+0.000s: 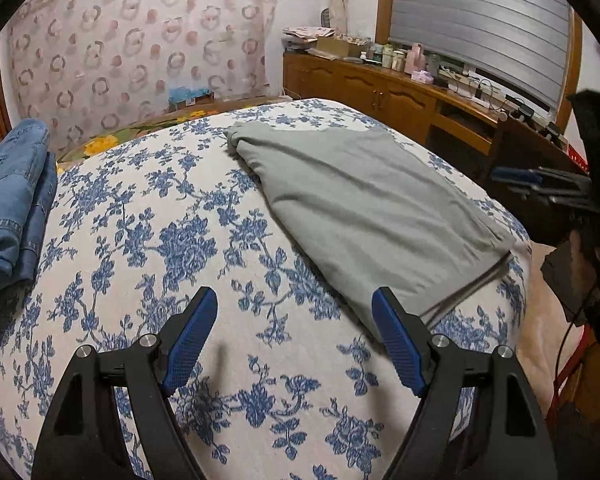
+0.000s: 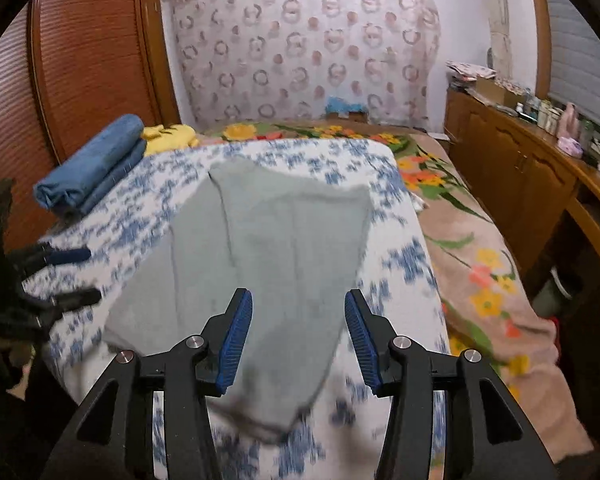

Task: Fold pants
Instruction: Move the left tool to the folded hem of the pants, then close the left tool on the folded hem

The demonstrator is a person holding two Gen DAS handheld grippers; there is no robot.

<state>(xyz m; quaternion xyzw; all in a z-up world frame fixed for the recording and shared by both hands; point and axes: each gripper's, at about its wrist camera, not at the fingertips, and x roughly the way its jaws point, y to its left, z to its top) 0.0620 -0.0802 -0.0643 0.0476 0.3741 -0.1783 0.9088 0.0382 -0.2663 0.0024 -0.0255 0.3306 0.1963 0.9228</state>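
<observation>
Left claw (image 1: 294, 312) wide open, empty | right claw (image 2: 299, 316) wide open above gray pants (image 2: 268, 240)

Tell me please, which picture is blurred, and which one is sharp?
Right wrist view: motion blur smears the grey pants and the flowered bedspread. Left wrist view: sharp, the pants and bedspread print crisp; both views bend at the edges.

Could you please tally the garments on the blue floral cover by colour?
Grey: 1, the grey pants, lying folded flat.
Blue: 1, the folded denim jeans at the cover's edge.
Total: 2
</observation>
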